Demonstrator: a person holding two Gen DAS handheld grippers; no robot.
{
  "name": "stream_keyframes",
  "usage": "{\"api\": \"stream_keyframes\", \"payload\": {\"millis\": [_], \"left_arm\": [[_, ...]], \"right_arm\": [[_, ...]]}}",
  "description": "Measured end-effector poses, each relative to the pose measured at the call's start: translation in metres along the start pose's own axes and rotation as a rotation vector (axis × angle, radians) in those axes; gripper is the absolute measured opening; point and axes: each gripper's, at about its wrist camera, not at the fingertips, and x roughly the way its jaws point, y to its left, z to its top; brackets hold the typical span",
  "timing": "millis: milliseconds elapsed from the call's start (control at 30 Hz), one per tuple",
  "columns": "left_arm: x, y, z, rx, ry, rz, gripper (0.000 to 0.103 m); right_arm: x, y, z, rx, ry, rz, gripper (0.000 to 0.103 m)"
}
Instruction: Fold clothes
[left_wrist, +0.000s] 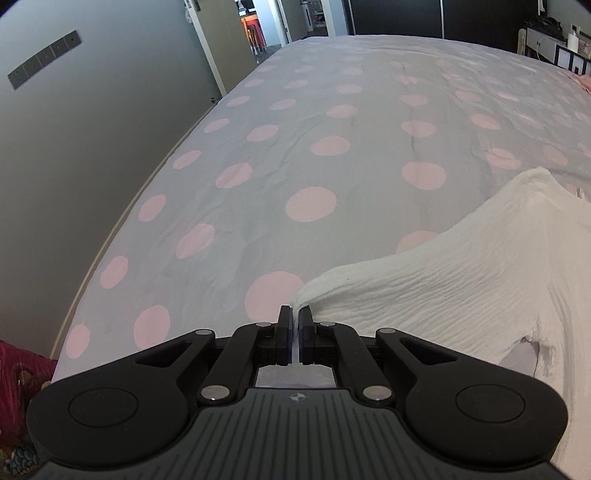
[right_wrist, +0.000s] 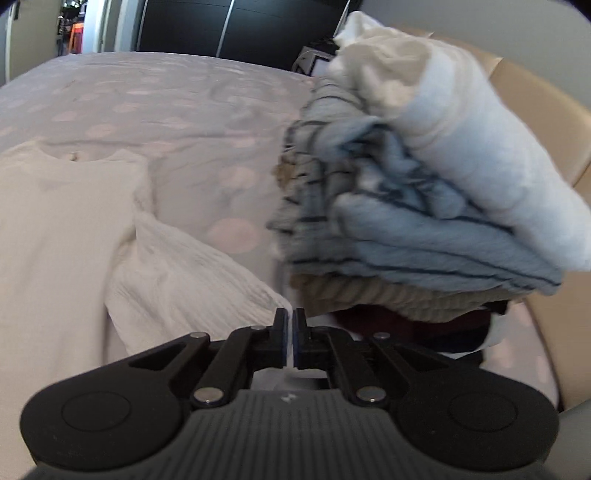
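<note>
Both grippers, left & right, clenched on white top corners; thin pinch could slip, or fabric snag stack.

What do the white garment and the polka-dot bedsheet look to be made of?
White garment: likely a crinkled cotton weave, gauze or seersucker-like; fine wavy ridges run across it and the finish is matte.

Polka-dot bedsheet: a thin, smooth woven fabric, probably cotton or a blend; it lies flat with shallow creases, pink dots apparently printed, no sheen. Fibre content cannot be confirmed.
</note>
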Motion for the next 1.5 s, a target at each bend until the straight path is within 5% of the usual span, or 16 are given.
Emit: {"api": "stream_keyframes", "payload": {"millis": [167, 200, 267, 400, 533, 633, 767, 933, 1100, 1333, 1400, 1467, 1500], "left_arm": [[0.008, -0.010, -0.005, 0.033, 0.026, -0.005, 0.004], [0.009, -0.013, -0.007, 0.037, 0.035, -0.016, 0.007], [0.010, -0.020, -0.011, 0.059, 0.042, -0.023, 0.024], [0.002, -0.034, -0.019, 0.135, 0.004, 0.001, 0.027], [-0.010, -0.053, -0.029, 0.167, 0.017, -0.145, 0.027], [-0.014, -0.083, -0.045, 0.232, 0.048, -0.257, 0.027], [-0.016, -0.124, -0.062, 0.339, 0.040, -0.343, 0.027], [-0.013, -0.159, -0.064, 0.492, -0.072, -0.281, 0.027], [0.017, -0.176, -0.060, 0.565, -0.089, -0.225, 0.027], [0.052, -0.182, -0.058, 0.573, -0.078, -0.243, 0.027], [0.054, -0.185, -0.061, 0.590, -0.104, -0.249, 0.027], [0.056, -0.185, -0.061, 0.597, -0.124, -0.259, 0.016], [0.057, -0.185, -0.059, 0.586, -0.118, -0.255, 0.010]], "right_arm": [[0.015, 0.009, -0.011, -0.072, 0.016, -0.024, 0.008], [0.017, 0.010, -0.012, -0.079, 0.024, -0.019, 0.014], [0.016, 0.010, -0.013, -0.080, 0.009, -0.020, 0.043], [0.005, 0.019, -0.012, -0.120, -0.064, -0.051, 0.043], [-0.005, 0.030, -0.015, -0.134, -0.109, 0.042, 0.043], [-0.002, 0.043, -0.020, -0.107, -0.055, 0.176, 0.043], [0.009, 0.059, -0.022, -0.095, -0.020, 0.250, 0.042], [0.025, 0.079, -0.024, -0.089, 0.007, 0.322, 0.042], [0.049, 0.096, -0.017, -0.148, -0.028, 0.322, 0.043], [0.088, 0.129, -0.007, -0.368, -0.071, 0.311, 0.054], [0.097, 0.127, -0.002, -0.354, -0.048, 0.284, 0.051], [0.106, 0.126, 0.002, -0.341, -0.025, 0.258, 0.025], [0.110, 0.125, 0.004, -0.334, -0.013, 0.244, 0.021]]}}
